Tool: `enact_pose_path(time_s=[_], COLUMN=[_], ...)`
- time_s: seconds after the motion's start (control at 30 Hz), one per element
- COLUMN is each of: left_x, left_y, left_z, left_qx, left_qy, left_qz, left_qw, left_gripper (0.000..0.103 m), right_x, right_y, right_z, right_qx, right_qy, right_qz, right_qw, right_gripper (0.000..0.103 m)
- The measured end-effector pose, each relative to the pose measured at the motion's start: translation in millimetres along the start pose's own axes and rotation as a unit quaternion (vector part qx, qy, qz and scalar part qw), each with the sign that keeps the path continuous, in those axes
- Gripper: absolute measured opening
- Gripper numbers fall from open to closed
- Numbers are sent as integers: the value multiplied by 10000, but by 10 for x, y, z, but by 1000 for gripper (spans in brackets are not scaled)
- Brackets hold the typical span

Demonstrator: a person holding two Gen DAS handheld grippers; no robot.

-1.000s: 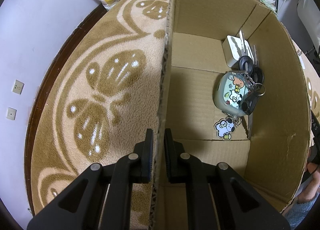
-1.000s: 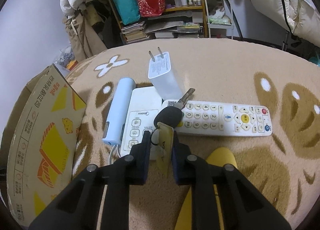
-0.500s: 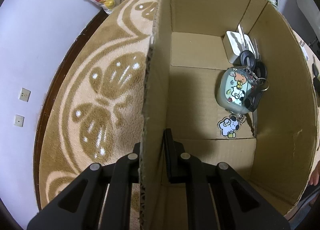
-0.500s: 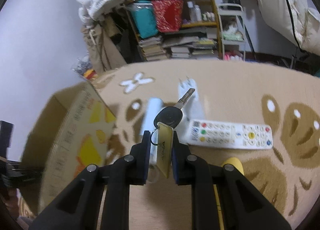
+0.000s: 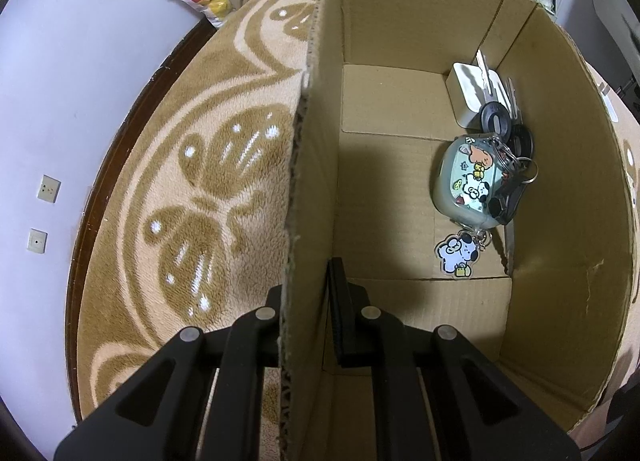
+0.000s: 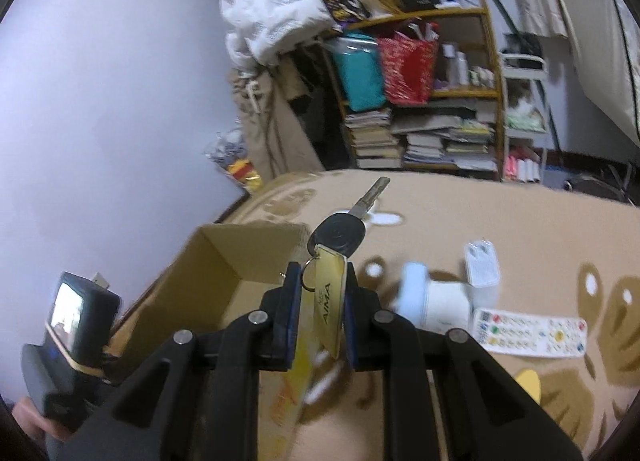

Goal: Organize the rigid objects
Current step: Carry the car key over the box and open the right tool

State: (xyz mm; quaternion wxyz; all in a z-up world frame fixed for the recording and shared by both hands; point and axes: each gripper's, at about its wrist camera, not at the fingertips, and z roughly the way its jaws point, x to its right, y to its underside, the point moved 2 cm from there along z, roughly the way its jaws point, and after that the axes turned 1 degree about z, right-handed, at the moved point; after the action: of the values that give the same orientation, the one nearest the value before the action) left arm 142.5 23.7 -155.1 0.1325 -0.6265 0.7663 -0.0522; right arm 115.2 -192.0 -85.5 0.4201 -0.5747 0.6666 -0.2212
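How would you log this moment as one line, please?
left gripper: clamps box wall | right gripper: holds key tag, lifted near box | remote: on rug

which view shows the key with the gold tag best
The right wrist view. The right gripper is shut on the gold tag, and the key stands above the fingers, black head and blade in full sight. The left wrist view shows none of it, only other keys in the cardboard box.
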Motion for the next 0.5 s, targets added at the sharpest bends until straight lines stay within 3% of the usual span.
enact_pose_path(time_s=[0.23, 0.5], left_x=[-1, -36], left_y=[-3, -5], left_z=[0, -8], left_qx=[-6, -15], left_qy=[11, 50], left_qz=[-13, -37], left_qw=[10000, 10000], left_gripper=[10, 11], right_x=[-401, -642], right_y=[-85, 111], right_z=[143, 345], right_qx=[-18, -337], right_qy=[-320, -470], right_qz=[-373, -697], right_qw=[9988, 9959], right_gripper=[20, 20])
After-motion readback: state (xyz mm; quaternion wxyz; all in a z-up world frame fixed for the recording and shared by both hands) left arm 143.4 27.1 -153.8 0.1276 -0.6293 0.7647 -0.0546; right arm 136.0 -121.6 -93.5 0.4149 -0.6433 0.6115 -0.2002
